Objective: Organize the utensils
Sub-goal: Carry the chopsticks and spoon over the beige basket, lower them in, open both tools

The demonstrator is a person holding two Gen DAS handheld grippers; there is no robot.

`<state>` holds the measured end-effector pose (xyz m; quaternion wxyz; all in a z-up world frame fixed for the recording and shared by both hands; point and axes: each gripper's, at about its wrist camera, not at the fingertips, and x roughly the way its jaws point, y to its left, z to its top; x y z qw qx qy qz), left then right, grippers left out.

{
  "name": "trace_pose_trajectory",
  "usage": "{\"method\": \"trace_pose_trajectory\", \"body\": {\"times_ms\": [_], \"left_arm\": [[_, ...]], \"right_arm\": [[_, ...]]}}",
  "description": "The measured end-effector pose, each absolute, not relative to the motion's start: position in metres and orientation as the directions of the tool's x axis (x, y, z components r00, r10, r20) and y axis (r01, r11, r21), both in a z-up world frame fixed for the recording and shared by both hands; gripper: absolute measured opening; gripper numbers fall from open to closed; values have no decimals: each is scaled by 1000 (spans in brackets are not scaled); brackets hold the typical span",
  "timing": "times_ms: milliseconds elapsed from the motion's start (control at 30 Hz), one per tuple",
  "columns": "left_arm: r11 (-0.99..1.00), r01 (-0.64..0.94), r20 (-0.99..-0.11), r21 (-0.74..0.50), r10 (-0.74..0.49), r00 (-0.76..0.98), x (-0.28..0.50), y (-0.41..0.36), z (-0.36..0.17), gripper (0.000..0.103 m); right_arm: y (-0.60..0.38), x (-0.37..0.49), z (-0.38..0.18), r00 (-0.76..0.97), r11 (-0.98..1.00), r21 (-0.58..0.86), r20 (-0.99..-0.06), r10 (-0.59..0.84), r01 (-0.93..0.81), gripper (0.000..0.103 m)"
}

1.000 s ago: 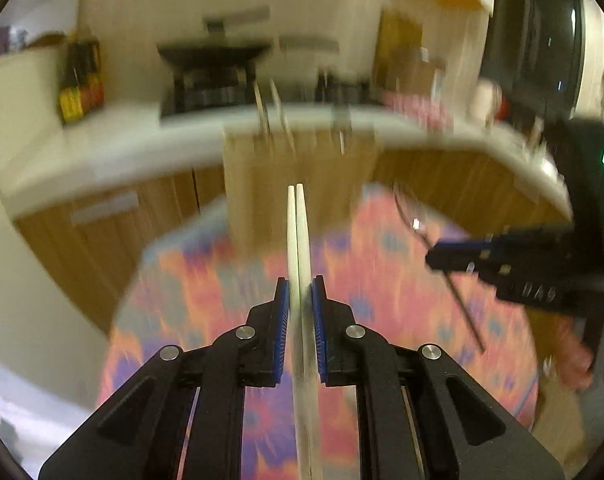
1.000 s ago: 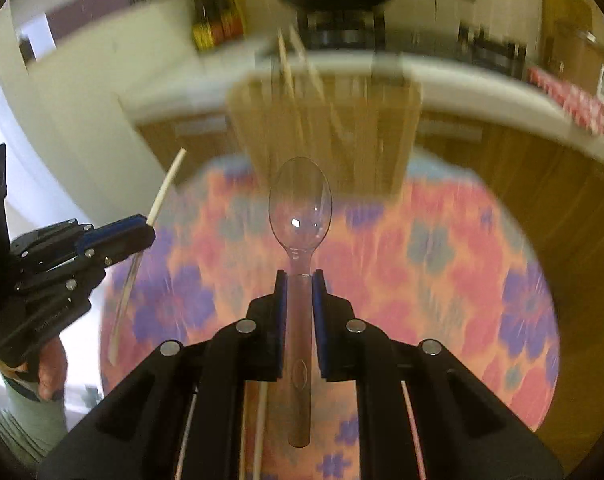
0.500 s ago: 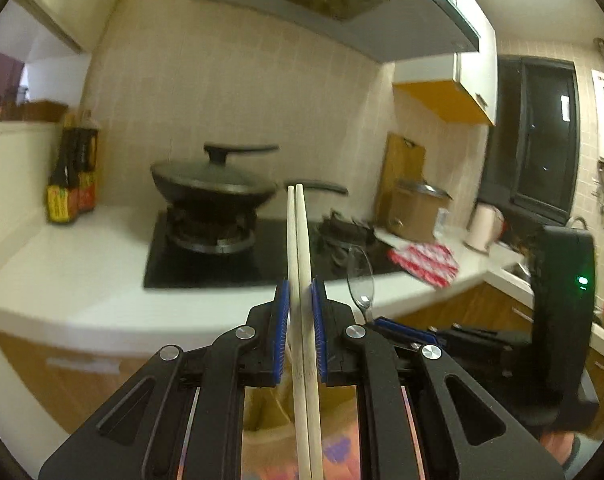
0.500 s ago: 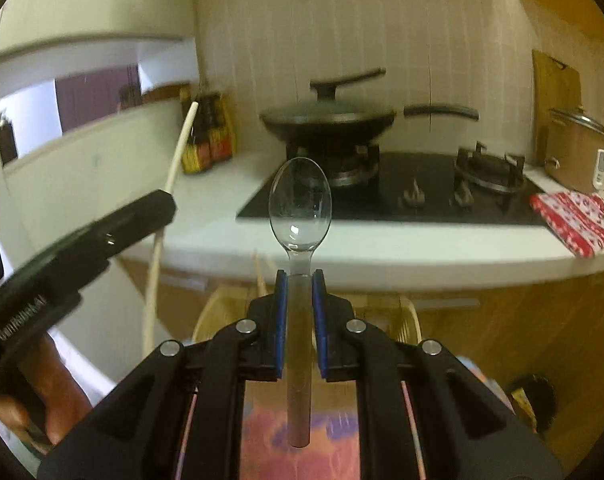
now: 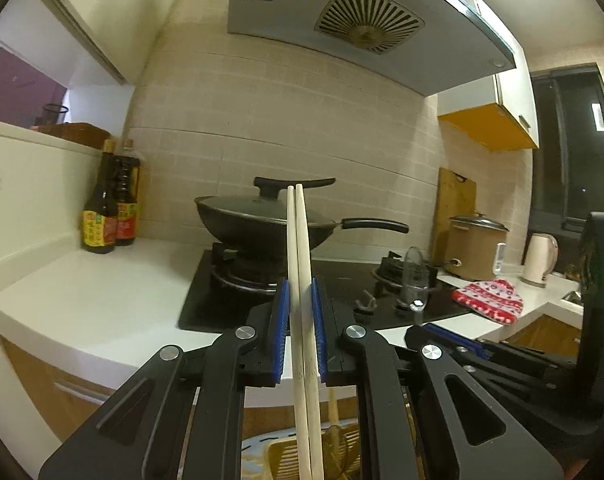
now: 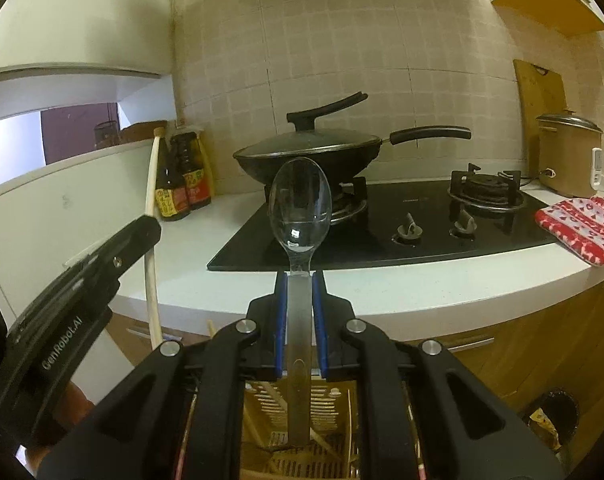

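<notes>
My left gripper [image 5: 300,292] is shut on a pair of pale chopsticks [image 5: 298,248] that stick out forward, level, toward the stove. My right gripper [image 6: 300,280] is shut on the handle of a clear plastic spoon [image 6: 300,200], bowl forward. Below both grippers stands a slatted tan utensil holder [image 6: 298,416], also low in the left wrist view [image 5: 286,456], with several sticks in it. In the right wrist view the left gripper [image 6: 150,224] and its chopsticks [image 6: 152,216] show at the left. The right gripper [image 5: 441,328] and the spoon's bowl [image 5: 415,268] sit to the right in the left wrist view.
A white counter [image 5: 102,292] carries a black hob [image 6: 381,224] with a lidded wok [image 6: 309,156], two sauce bottles [image 5: 108,216], a red patterned cloth [image 6: 581,228], a brown cooker [image 6: 565,152] and a kettle [image 5: 539,258]. Wooden cabinet fronts [image 6: 521,340] run below it.
Both grippers rose and tilted up from the flowered mat and holder to face the stove and wall. Chopsticks and spoon stayed gripped. The holder dropped to the frames' lower edge.
</notes>
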<state>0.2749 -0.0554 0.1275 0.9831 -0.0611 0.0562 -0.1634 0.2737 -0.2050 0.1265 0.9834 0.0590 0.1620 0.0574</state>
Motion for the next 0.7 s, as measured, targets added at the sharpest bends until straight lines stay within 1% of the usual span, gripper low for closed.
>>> {"method": "trace_pose_trajectory", "body": {"times_ms": [67, 167, 233, 267, 300, 333, 367, 400, 467, 700], "left_arm": [[936, 318, -95, -150, -334, 938, 275, -53, 122, 10], [923, 345, -122, -171, -367, 922, 270, -47, 114, 11], [917, 356, -133, -182, -381, 915, 266, -41, 110, 11], [913, 363, -141, -187, -391, 910, 263, -38, 108, 13], [910, 368, -151, -191, -398, 905, 261, -36, 106, 16], [907, 373, -161, -196, -405, 900, 258, -33, 104, 17], [902, 381, -171, -201, -415, 893, 253, -29, 103, 23], [898, 388, -185, -206, -425, 886, 248, -24, 102, 36], [890, 401, -203, -219, -443, 873, 238, -16, 99, 52], [858, 431, -287, -280, -503, 815, 191, 13, 88, 55]], "right_arm": [[-207, 272, 123, 944, 986, 136, -300, 134, -96, 10], [-210, 265, 116, 933, 983, 145, -323, 158, -116, 11], [-215, 256, 114, 929, 981, 154, -330, 166, -121, 16], [-217, 252, 113, 925, 979, 162, -337, 174, -125, 23], [-220, 245, 112, 921, 976, 175, -345, 182, -127, 27], [-221, 239, 112, 919, 975, 182, -349, 185, -127, 28], [-223, 233, 111, 916, 974, 188, -354, 189, -129, 28], [-225, 224, 110, 911, 971, 197, -362, 198, -133, 28], [-226, 210, 107, 902, 970, 203, -380, 204, -134, 29], [-222, 149, 86, 857, 966, 208, -461, 233, -151, 29]]}}
